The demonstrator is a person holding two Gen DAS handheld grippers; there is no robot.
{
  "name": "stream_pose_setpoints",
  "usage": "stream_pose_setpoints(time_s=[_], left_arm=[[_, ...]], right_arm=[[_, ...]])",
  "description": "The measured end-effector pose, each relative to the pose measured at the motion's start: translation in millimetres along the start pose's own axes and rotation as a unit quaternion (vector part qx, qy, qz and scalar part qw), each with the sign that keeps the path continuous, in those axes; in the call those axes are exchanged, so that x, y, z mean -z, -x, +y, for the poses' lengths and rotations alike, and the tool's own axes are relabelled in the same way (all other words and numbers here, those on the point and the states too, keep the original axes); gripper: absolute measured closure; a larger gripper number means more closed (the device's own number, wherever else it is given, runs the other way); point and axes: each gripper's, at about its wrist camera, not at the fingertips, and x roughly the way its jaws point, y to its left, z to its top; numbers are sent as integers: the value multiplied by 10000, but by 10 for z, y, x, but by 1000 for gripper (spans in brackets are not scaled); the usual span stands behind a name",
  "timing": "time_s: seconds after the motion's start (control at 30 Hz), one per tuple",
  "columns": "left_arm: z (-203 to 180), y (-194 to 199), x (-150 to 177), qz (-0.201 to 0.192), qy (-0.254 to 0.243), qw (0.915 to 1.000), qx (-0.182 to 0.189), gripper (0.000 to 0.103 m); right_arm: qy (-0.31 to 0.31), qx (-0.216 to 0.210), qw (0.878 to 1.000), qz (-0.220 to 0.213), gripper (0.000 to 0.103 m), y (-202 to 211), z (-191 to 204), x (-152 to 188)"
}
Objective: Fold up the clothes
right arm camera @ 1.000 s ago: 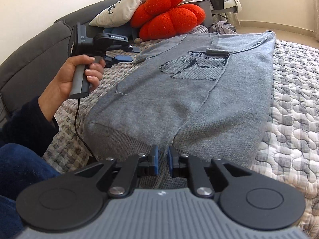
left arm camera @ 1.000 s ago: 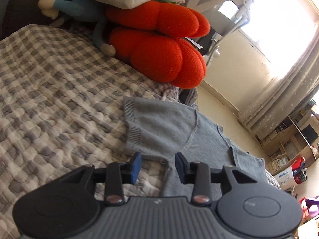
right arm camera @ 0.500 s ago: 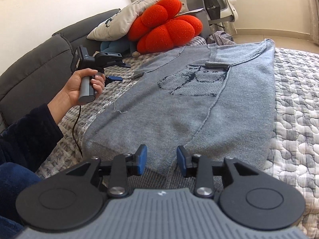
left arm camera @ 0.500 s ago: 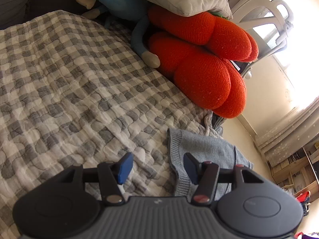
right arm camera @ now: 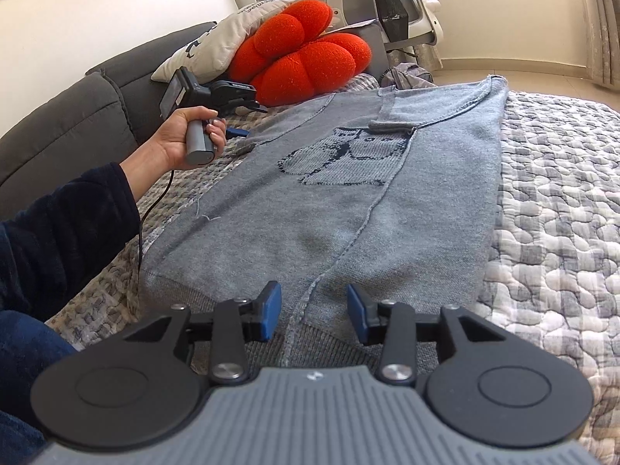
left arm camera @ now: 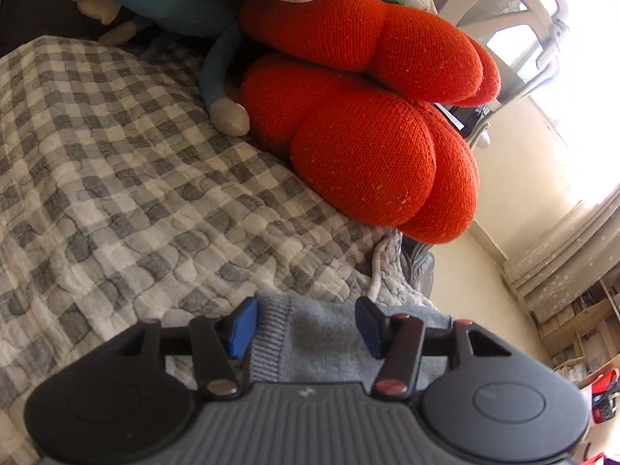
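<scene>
Both tongs stand with their jaws spread wide: the left tongs (left arm camera: 306, 323) and the right tongs (right arm camera: 314, 312). The person's left hand (right arm camera: 182, 139) grips its handle, the dark sleeve (right arm camera: 62, 224) reaching forward.

since a second ago the right gripper (right arm camera: 314, 312) has gone from nearly closed on the near hem of the grey sweater (right arm camera: 348, 201) to fingers wide apart over it. the left gripper (left arm camera: 306, 323) has also spread wider and moved; the ribbed sleeve cuff (left arm camera: 271, 329) now lies between its blue pads, and the red cushion (left arm camera: 360, 124) looms closer ahead.
</scene>
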Motion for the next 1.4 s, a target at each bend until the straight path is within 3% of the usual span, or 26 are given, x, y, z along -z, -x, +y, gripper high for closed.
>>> stream_pose_setpoints(time_s=[0.03, 0.1, 0.13, 0.3, 0.37, 0.5, 0.6, 0.67, 0.77, 0.83, 0.9, 1.03, 1.1, 1.2, 1.4], left_arm=[[-24, -14, 15, -15, -124, 9999, -52, 79], [-71, -42, 46, -45, -371, 9992, -156, 101], [-97, -45, 59, -72, -494, 9986, -188, 101], [-353, 384, 17, -495, -771, 9951, 371, 101], [-578, 623, -8, -632, -849, 9923, 646, 101], [-1206, 1049, 140, -522, -1140, 9826, 1371, 101], [-1714, 1192, 460, -58, -1449, 9727, 1812, 101], [-2077, 1134, 761, 437, -1736, 9611, 2104, 100], [-2363, 980, 1050, 1057, -2144, 9469, 2149, 94], [-2288, 971, 1061, 1104, -1974, 9490, 2198, 76], [-2057, 1023, 969, 970, -1677, 9541, 2285, 68], [-1638, 1238, 861, 850, -1517, 9613, 2137, 63], [-1401, 1439, 888, 737, -1813, 9626, 1873, 63], [-1085, 1721, 1102, 576, -2235, 9606, 1549, 62], [-487, 2267, 1666, 256, -3044, 9474, 954, 56]], right_arm=[[-16, -1, 10000, -20, 60, 4, -11, 3], [-72, -5, 9999, -70, 60, 21, -49, 16], [-108, -6, 9999, -93, 60, 28, -69, 23], [-264, -99, 9994, -185, 60, 62, -163, 59], [-304, -153, 9992, -232, 60, 70, -184, 61], [-574, -220, 9973, -390, 60, 77, -269, 22], [-780, -194, 9954, -515, 60, 85, -324, -21], [-932, -178, 9938, -584, 60, 104, -365, -42], [-1059, -136, 9919, -694, 60, 178, -415, -50], [-1096, -59, 9910, -771, 60, 245, -466, -35], [-1187, 15, 9898, -786, 60, 291, -565, -18], [-1321, 101, 9881, -787, 60, 276, -752, -132], [-1314, 96, 9882, -782, 59, 186, -807, -307], [-1299, 126, 9887, -735, 50, 4, -891, -599], [-1001, 603, 9922, -435, 50, -599, -1059, -1242]])
